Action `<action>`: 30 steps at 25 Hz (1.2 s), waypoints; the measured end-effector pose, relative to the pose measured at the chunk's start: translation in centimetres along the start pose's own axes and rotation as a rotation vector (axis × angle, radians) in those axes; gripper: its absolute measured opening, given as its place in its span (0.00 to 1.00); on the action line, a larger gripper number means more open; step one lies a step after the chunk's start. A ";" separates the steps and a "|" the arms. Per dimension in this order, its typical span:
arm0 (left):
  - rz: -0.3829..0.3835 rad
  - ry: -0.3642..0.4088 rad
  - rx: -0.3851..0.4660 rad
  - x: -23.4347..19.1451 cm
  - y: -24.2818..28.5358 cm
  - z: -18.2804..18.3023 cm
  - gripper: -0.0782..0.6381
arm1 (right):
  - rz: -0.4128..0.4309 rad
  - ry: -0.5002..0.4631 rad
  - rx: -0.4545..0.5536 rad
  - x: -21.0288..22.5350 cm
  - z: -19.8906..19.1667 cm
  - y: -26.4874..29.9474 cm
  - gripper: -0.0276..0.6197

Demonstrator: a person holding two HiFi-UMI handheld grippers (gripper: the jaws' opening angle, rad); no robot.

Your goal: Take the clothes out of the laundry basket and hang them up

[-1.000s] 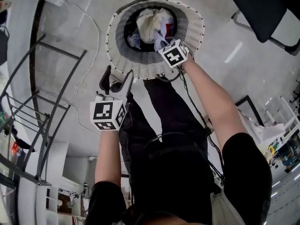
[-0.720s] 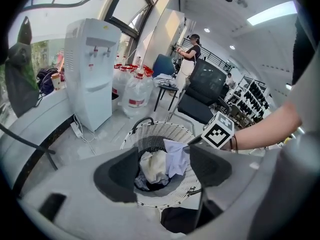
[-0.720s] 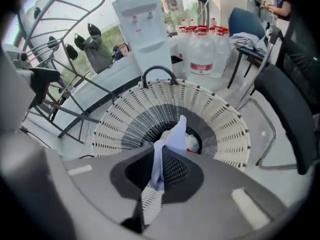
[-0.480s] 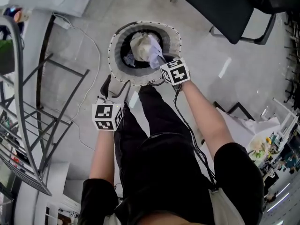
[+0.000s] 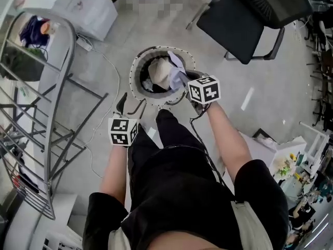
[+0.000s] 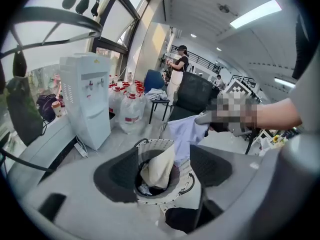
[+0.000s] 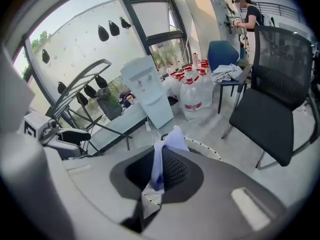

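Pale lilac garment (image 7: 161, 156) clamped in the fingers (image 7: 177, 171) of the right gripper (image 5: 190, 81), pads clenched tight on the cloth, one fold standing up past the tips and the rest trailing below them toward the laundry basket (image 5: 136, 79). Round, white, perforated basket on the floor directly beneath the right fingers, a cream garment (image 5: 160, 72) bunched inside, touching the lilac one, with smaller scraps of clothing beside it, too small to tell apart. Left gripper (image 5: 131, 104) just beside the basket's near rim, fingers (image 6: 117, 176) released and spread wide, nothing grasped, only the basket and the cream cloth visible far below the gap. Both grippers tilted downward, apart from each other. Off to the outer side of the left fingers, a grey metal drying rack (image 5: 52, 119). Farther out, beyond the basket, a white water dispenser (image 6: 87, 99) and a cluster of large water bottles (image 7: 192, 96). Past the right fingers, a black mesh chair (image 5: 234, 20) on the grey floor.
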State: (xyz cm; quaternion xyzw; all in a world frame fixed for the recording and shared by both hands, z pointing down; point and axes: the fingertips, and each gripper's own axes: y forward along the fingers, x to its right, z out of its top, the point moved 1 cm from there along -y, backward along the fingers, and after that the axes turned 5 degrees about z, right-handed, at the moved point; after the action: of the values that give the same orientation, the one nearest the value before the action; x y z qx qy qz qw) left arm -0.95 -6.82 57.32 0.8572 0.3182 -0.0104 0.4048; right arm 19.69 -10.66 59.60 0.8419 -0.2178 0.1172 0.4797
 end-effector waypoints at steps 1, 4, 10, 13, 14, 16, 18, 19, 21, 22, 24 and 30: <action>-0.001 0.005 0.003 0.1 -0.6 0.4 0.57 | 0.008 -0.013 0.013 -0.9 0.9 -1.1 0.08; -0.005 0.031 0.013 0.1 -2.0 1.5 0.57 | 0.035 -0.052 0.057 -3.6 3.4 -4.1 0.08; -0.019 0.067 0.049 0.8 -2.9 3.2 0.57 | 0.112 -0.109 0.155 -8.1 7.9 -10.0 0.08; -0.030 0.075 0.057 1.4 -3.1 3.2 0.57 | 0.163 -0.137 0.197 -10.3 9.6 -12.4 0.08; -0.034 0.081 0.056 1.6 -3.1 3.2 0.57 | 0.179 -0.148 0.210 -11.0 10.2 -13.2 0.08; -0.042 0.093 0.043 2.0 -2.7 2.6 0.57 | 0.206 -0.173 0.231 -12.4 11.2 -14.6 0.08; -0.048 0.100 0.017 2.3 -2.0 1.6 0.58 | 0.224 -0.198 0.244 -13.5 11.8 -15.8 0.08; -0.051 0.100 0.003 2.4 -1.5 1.0 0.58 | 0.232 -0.207 0.249 -13.9 12.0 -16.3 0.08; -0.060 0.093 -0.023 2.7 -0.4 -0.4 0.58 | 0.248 -0.212 0.259 -14.6 12.2 -17.1 0.08; -0.068 0.090 -0.034 2.9 0.1 -1.0 0.58 | 0.256 -0.209 0.265 -14.8 12.4 -17.5 0.08; -0.084 0.094 -0.058 3.8 0.9 -1.9 0.58 | 0.270 -0.200 0.279 -15.2 12.6 -18.6 0.08; -0.090 0.134 -0.119 7.8 2.1 -3.9 0.59 | 0.310 -0.205 0.317 -16.3 12.7 -24.8 0.08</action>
State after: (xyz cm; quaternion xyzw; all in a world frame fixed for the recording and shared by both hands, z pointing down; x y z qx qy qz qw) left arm 5.49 -0.90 59.21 0.8152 0.3827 0.0479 0.4320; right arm 17.13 -6.41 27.73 0.8706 -0.3709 0.1359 0.2933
